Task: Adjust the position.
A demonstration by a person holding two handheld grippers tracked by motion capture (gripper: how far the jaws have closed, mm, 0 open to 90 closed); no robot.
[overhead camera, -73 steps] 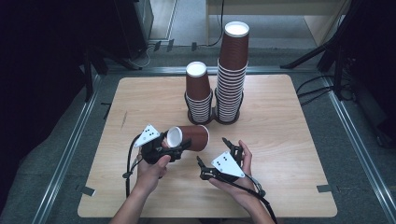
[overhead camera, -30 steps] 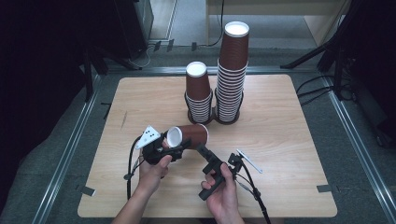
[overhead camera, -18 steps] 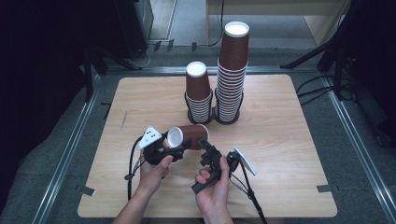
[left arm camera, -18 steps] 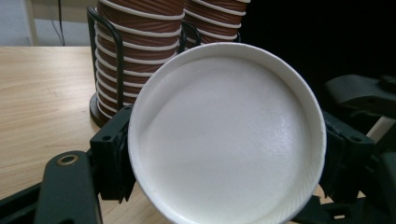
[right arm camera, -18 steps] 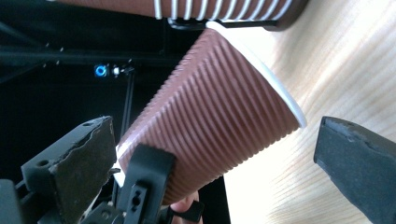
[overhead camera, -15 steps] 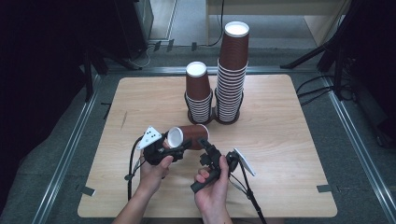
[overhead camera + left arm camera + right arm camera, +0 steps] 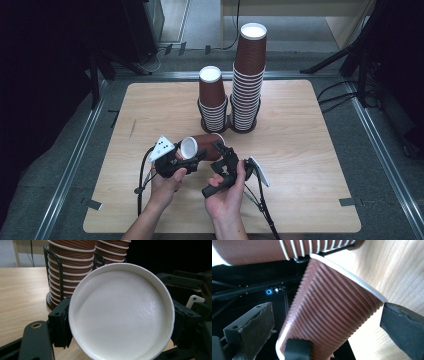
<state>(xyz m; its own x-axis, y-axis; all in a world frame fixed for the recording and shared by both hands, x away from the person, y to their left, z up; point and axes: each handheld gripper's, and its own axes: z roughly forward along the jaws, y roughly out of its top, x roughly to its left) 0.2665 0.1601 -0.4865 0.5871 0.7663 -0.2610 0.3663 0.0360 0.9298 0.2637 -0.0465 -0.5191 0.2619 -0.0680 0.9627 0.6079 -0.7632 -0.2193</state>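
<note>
Brown paper cup (image 7: 200,146) lies on its side above the tabletop (image 7: 310,150), white inside facing the person, just in front of the short cup stack (image 7: 212,100), which serves here as landmark. Left tool (image 7: 192,159) has its jaws closed onto the cup at the rim; in the left gripper view the black pads (image 7: 60,322) press the rim from both sides and the white mouth (image 7: 121,312) faces that camera. Right tool (image 7: 222,155) sits just right of the cup, on the near side of the short stack; in the right gripper view its jaws stand wide apart with the ribbed cup wall (image 7: 329,312) between them, pads clear of the wall on both sides. The tall cup stack (image 7: 248,75) stands touching the short stack on its right, both in black wire holders.
</note>
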